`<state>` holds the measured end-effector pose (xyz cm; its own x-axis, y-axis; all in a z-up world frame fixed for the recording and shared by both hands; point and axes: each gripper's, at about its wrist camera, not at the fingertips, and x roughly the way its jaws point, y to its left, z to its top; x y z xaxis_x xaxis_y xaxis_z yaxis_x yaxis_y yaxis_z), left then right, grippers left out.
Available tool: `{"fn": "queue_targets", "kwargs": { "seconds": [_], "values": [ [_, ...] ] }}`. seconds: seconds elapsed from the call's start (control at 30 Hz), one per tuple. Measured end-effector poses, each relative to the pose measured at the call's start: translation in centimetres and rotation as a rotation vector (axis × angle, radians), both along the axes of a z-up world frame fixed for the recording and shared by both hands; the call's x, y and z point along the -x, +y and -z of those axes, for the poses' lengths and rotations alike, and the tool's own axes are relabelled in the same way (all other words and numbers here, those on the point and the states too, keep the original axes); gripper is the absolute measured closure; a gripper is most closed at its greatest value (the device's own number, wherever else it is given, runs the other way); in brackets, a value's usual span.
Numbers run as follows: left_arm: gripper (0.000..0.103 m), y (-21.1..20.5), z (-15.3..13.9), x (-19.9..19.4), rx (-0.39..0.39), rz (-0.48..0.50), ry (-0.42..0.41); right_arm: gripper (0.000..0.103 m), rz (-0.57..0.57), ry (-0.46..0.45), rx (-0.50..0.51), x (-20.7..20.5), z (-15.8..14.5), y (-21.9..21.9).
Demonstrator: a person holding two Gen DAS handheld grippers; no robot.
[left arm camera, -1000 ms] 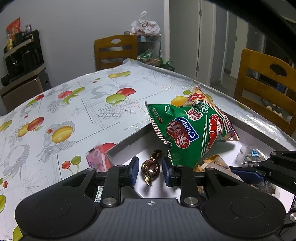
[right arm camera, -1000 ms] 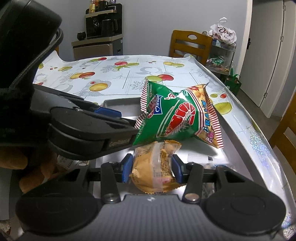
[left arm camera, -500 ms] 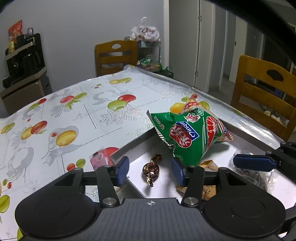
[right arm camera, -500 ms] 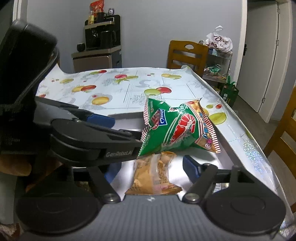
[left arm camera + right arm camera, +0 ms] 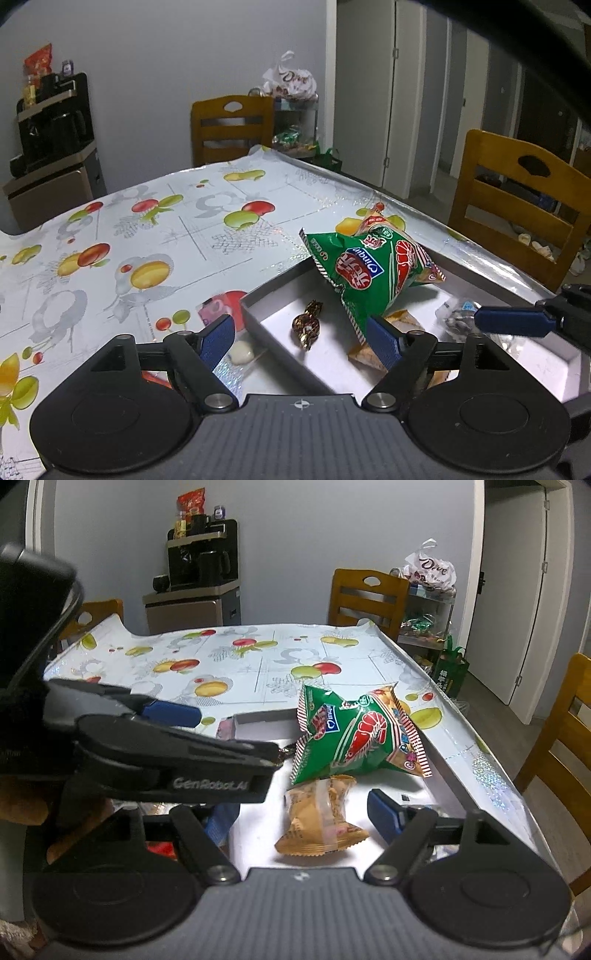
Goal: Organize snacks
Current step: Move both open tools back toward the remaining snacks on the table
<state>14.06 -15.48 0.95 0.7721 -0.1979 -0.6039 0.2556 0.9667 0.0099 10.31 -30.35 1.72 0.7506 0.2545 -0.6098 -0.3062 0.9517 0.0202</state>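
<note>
Both tools have let go since a second ago: the left tool [image 5: 301, 341] is widening off the wrapped candy [image 5: 307, 325], the right tool [image 5: 303, 814] released around the yellow pastry packet [image 5: 319, 821]. Both lie in the tray [image 5: 258, 301] beside the green chip bag [image 5: 354, 734]. That bag looks light, puffy and crinkly; pinch a sealed edge.

Two close wrist views, shared tray [image 5: 258, 301]

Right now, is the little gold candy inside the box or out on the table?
Inside. The gold candy lies on the white floor of the box, within its wall.
</note>
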Motion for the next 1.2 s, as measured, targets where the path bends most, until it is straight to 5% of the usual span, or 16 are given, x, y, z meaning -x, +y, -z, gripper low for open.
{"fn": "queue_targets", "kwargs": {
  "seconds": [0.53, 0.93, 1.2],
  "values": [
    [0.016, 8.6, -1.3, 5.2, 0.001, -0.112, -0.099, 0.024, -0.027, -0.038, 0.017, 3.7, -1.4, 2.9],
    [0.014, 14.7, 2.1, 8.7, 0.031, -0.165, -0.054, 0.024, -0.183, -0.014, 0.077, 6.5, 0.9, 6.9],
    [0.014, 15.8, 3.6, 9.8, 0.053, -0.181, -0.07, 0.024, -0.182, 0.029, 0.1, 6.3, 2.4, 8.4]
  ]
}}
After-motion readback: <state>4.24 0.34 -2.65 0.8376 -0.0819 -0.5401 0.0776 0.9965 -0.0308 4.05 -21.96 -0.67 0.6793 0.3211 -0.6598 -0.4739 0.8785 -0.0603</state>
